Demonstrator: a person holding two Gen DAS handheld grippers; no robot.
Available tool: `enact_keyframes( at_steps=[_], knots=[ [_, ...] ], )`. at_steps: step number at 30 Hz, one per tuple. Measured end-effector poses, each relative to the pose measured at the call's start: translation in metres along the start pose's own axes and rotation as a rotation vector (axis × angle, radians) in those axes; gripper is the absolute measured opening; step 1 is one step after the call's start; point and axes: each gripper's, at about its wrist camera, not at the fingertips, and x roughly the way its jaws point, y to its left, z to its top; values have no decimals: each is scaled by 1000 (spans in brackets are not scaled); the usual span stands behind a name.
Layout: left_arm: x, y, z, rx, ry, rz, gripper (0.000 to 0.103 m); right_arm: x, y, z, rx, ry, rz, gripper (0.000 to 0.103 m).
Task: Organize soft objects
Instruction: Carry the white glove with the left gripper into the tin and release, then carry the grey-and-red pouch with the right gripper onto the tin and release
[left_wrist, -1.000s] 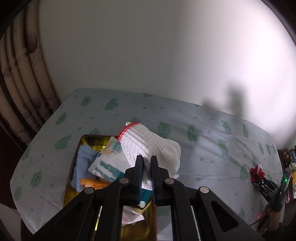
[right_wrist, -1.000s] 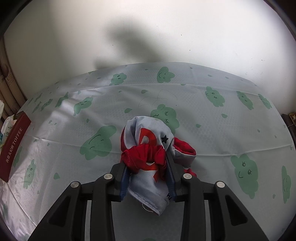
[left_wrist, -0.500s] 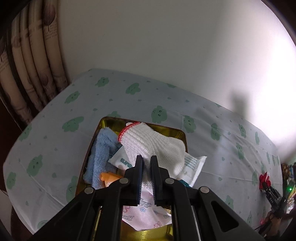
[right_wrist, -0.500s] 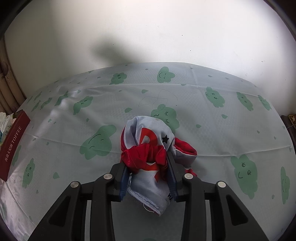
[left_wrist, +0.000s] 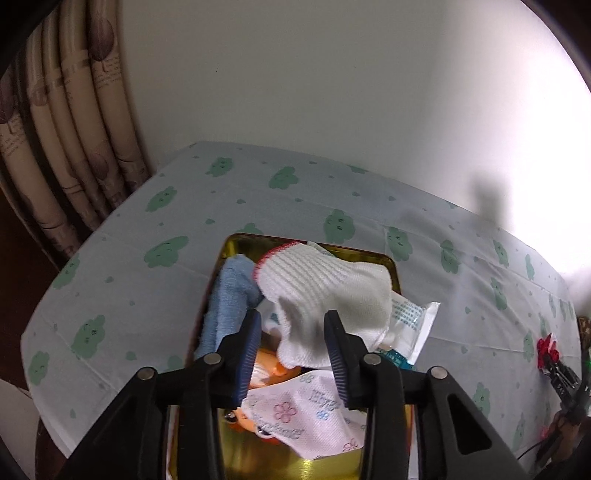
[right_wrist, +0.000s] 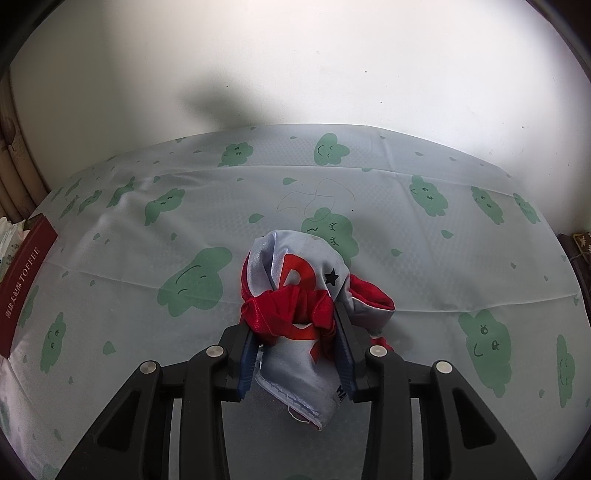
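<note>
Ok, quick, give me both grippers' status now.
Left gripper: jaws opening, white glove between them, over the tin.
Right gripper: shut on the red and grey cloth.

The table (left_wrist: 155, 236), under a pale cloth with green cloud faces, carries a gold tin (left_wrist: 384, 258) of soft things; a maroon toffee box (right_wrist: 22, 273) lies far left.

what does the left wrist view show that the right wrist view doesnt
Only the left wrist view shows the gold tin with the white glove dropping in between the opening left gripper, the blue towel and the tissue packs. Only the right wrist view shows the right gripper shut on the red and grey cloth, and a dark red box. Both show the tablecloth with green clouds and the white wall.
</note>
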Motion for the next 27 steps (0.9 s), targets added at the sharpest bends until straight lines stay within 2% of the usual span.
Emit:
enact_keyframes(
  at_steps=[7,16,20,27],
  knots=[
    [-29,3,-14,4,-91,86,37,1,2,0,-14,-3,-13,36],
    [-53,22,-54,-22,-148,191,39,-4,4,2,-25,-21,-25,30],
    [-60,27,-69,-15,-170,216,39,-7,8,3,-26,-21,-34,28],
    [-62,39,-86,-62,-184,214,42,-20,32,8,-60,-31,-31,27]
  ],
)
